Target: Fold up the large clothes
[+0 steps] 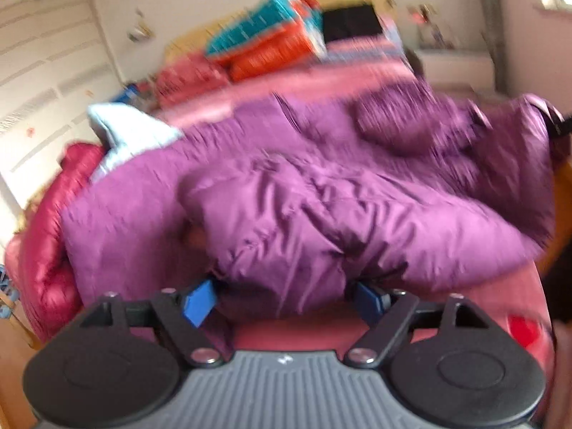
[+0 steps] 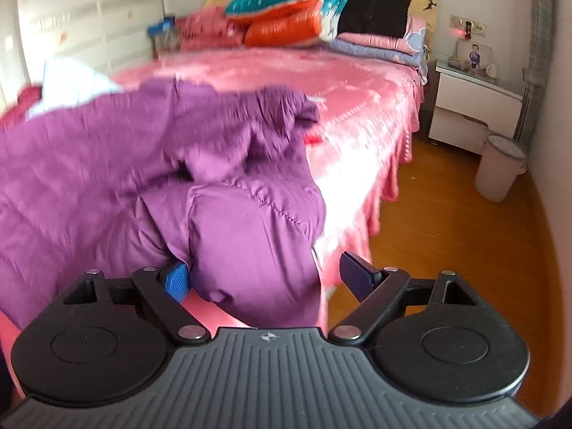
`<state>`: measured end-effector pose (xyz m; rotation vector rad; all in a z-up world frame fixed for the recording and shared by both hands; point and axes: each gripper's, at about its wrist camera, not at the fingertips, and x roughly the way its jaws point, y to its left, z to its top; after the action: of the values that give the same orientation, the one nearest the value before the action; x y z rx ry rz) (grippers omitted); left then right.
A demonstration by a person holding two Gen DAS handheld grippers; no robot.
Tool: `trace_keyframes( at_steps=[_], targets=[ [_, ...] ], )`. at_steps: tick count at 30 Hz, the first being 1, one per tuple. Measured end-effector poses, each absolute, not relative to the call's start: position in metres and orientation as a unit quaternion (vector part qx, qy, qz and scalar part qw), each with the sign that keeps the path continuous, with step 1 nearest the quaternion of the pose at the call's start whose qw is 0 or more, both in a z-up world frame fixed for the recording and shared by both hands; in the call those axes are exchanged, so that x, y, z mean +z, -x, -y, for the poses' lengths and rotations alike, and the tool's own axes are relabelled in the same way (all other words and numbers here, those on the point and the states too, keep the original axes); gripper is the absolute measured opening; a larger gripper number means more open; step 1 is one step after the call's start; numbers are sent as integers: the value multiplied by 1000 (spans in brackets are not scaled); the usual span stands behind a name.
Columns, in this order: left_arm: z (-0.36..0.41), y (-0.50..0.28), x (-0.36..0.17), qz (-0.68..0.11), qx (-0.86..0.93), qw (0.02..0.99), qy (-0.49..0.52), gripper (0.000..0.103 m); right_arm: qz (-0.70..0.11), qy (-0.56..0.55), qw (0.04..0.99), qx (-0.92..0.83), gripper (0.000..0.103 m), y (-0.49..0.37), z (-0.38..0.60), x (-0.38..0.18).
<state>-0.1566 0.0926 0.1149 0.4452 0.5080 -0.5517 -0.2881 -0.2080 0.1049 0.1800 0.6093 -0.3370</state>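
A large purple puffer jacket [image 1: 304,193] lies crumpled across the near end of a pink bed [image 2: 321,82]. My left gripper [image 1: 286,302] has its blue pads spread wide, with a bunched fold of the jacket between them. My right gripper [image 2: 266,280] is also spread wide; the jacket's rounded end [image 2: 250,243] hangs between the pads at the bed's corner, touching the left pad [image 2: 177,280] and apart from the right one. The left wrist view is motion-blurred.
A dark red puffy garment [image 1: 46,236] and a pale blue cloth [image 1: 125,132] lie left of the jacket. Folded bedding and pillows [image 2: 304,10] are stacked at the headboard. A white nightstand [image 2: 475,103] and a bin [image 2: 500,168] stand on the wooden floor [image 2: 447,250] to the right.
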Motion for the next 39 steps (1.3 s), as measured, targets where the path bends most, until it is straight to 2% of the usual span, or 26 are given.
trace_keyframes(
  at_steps=[5,11,13,18,21,22,24,26,28,32,38,39],
  targets=[
    [-82,133,137,-198,-241,940,-142,92,-261,-177,936,-154,103,267,224,118],
    [-65,99,143,-177,-219,955,-92,95,-243,-248,924,-158,103,238,237,118],
    [-59,90,142,-180,-213,957,-85,100,-246,-267,917,-163,103,235,243,115],
    [-42,60,129,-210,-183,955,-99,100,-263,-281,905,-182,103,230,253,106],
    [-39,44,123,-242,-186,950,-67,100,-274,-281,900,-189,103,235,255,100],
    [-39,41,121,-251,-183,949,-55,97,-278,-285,897,-193,103,234,256,97],
    [-41,40,118,-258,-179,949,-36,77,-286,-290,892,-195,103,235,260,93],
    [-45,37,116,-275,-177,945,-19,43,-297,-290,889,-194,103,236,262,88],
    [-51,38,116,-283,-178,942,1,30,-307,-297,886,-183,103,240,261,83],
    [-61,50,124,-286,-190,939,21,18,-322,-308,882,-154,103,253,256,73],
    [-86,62,145,-297,-215,928,67,10,-380,-239,884,-129,103,255,234,58],
    [-91,64,149,-298,-218,926,74,10,-390,-229,883,-128,97,254,231,56]
  ],
)
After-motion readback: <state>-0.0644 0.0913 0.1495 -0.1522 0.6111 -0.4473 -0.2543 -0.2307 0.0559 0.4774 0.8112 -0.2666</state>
